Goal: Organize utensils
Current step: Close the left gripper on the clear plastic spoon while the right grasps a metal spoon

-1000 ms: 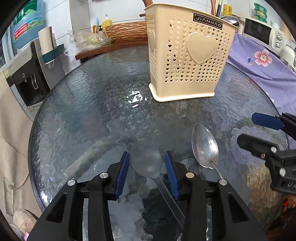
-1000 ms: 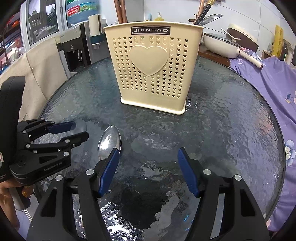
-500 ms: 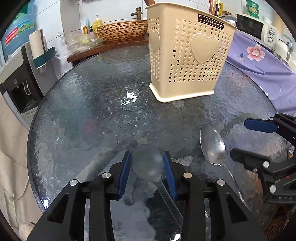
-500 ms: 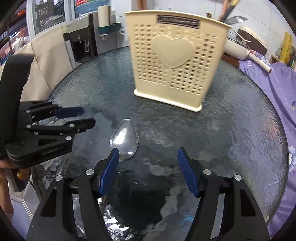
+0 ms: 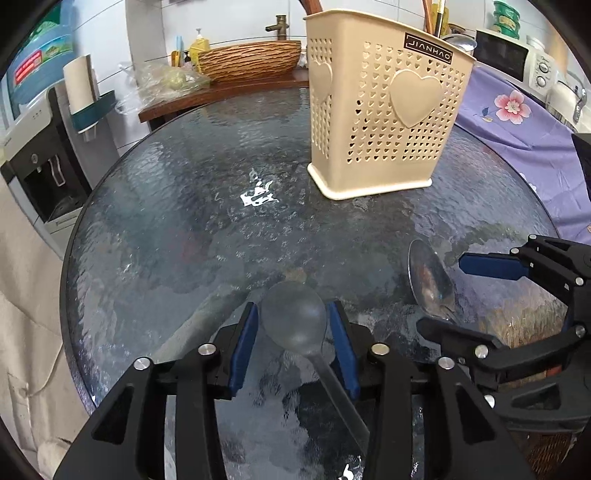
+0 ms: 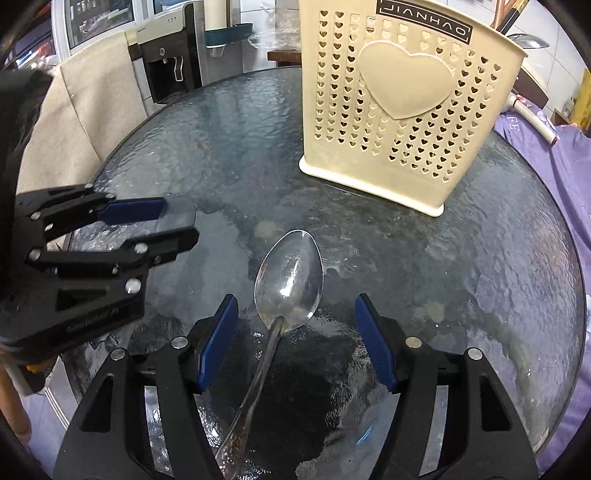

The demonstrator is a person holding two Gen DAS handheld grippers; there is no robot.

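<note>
Up close in the left wrist view, the left gripper [image 5: 292, 332] has its blue pads [image 5: 242, 345] against both sides of the bowl of a frosted spoon [image 5: 293, 318], closed on it; the spoon's handle runs back under the gripper toward the camera. From the right wrist view the same gripper [image 6: 173, 225] shows side-on at the left edge, with the pale bowl between its fingers.

The right gripper [image 6: 295, 332] stands wide open, holding nothing. Its fingers [image 6: 218, 336] straddle the neck of a metal spoon [image 6: 290, 278], which lies flat on the glass table [image 6: 498, 277], bowl up and pointing toward the basket, patterned handle running back between the jaws without touching either pad. In the left view this gripper [image 5: 447, 295] enters from the right, around that metal spoon [image 5: 428, 284].

A cream basket [image 6: 402, 107] with heart-shaped holes and a raised heart on its face stands upright on the far side of the table [image 5: 166, 221], well apart from both spoons. Behind its rim [image 5: 388, 27] a few handles and a metal spoon bowl show; I cannot tell whether they stand inside it.
</note>
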